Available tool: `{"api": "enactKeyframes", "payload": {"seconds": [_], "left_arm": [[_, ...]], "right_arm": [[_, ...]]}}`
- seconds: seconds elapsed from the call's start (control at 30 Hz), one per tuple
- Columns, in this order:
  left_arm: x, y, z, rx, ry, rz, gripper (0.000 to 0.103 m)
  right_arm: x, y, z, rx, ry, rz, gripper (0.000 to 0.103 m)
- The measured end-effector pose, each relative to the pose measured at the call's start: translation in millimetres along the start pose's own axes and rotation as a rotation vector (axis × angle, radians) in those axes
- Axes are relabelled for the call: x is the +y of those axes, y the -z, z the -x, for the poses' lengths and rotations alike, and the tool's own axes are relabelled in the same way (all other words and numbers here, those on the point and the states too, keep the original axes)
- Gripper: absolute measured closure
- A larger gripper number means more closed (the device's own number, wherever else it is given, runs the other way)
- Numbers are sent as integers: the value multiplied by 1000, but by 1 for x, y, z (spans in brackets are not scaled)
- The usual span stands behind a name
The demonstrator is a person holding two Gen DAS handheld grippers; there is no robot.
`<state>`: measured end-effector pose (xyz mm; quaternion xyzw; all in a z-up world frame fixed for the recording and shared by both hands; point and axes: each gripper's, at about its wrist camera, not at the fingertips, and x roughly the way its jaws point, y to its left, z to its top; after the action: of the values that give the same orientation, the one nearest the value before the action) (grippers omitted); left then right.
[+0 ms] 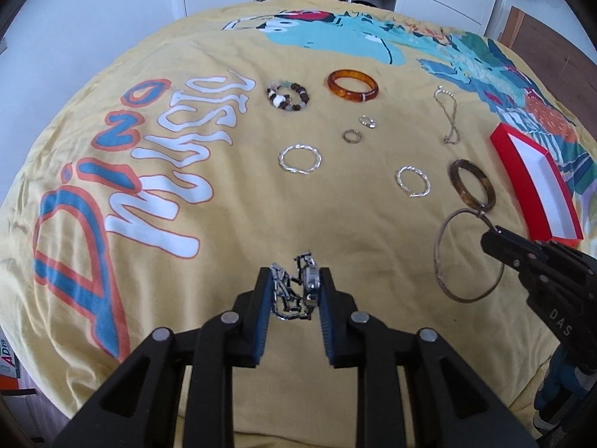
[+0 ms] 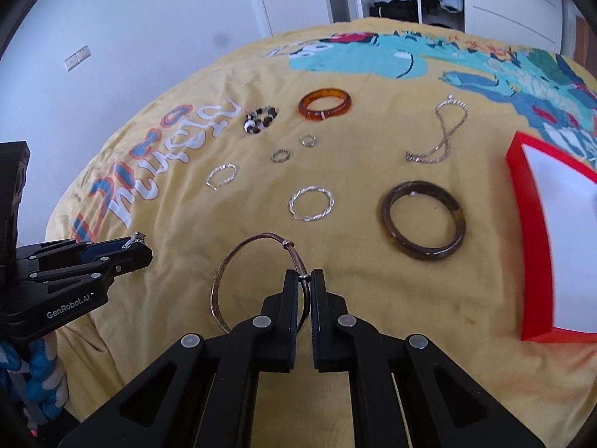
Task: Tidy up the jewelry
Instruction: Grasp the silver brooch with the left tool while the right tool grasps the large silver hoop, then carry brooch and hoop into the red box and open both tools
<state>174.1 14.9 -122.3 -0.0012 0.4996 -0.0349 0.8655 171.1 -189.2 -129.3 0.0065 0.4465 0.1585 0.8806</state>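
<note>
**Both grippers loaded, red box waiting**

The left gripper [image 1: 294, 291] is clamped on a bunched silver chain-link watch [image 1: 298, 287], the links crumpled between the blue pads, probably so the loose strap cannot trail. The right gripper [image 2: 304, 280] pinches the thin wire bangle [image 2: 253, 280] at its sliding knot, so the hoop hangs sideways off the jaws over the yellow bedspread [image 1: 224, 224]. Both pieces look ready to carry to the red box [image 2: 530, 246], the open, white-lined tray that takes the sorted pieces, as I judge it.

Taking that box as landmark: the dark tortoiseshell bangle [image 2: 423, 220] lies just beside its near long wall, the silver chain [image 2: 436, 138] lies beyond that bangle, and the two twisted silver hoops [image 2: 311, 203] [image 2: 222, 175], two small rings [image 2: 280, 155] [image 2: 308, 140], the amber bangle [image 2: 324, 105] and the beaded bracelet [image 2: 260, 119] spread well apart from it, all flat on the bed.

The left view shows the watch's face and links and where the right jaws meet the bangle's knot; the right view shows only a glint of watch above the left gripper, but gives the box interior, seemingly bare, though motion-blurred.
</note>
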Motion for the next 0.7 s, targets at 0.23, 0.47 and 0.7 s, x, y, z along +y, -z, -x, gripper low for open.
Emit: {"api": "enactKeyframes", "payload": {"seconds": [0.23,0.47,0.7], "left_arm": [[1,5,35,-51,9,3,81],[-28,-4,60,-91,75,-31,81],[-94,-22,62,-89,172,-114,81]], "right_arm": [[9,2,48,-63,36,3,97],[-25,7,95,-122,104,-64,97],[-99,7,131,-164,212,-157,97]]}}
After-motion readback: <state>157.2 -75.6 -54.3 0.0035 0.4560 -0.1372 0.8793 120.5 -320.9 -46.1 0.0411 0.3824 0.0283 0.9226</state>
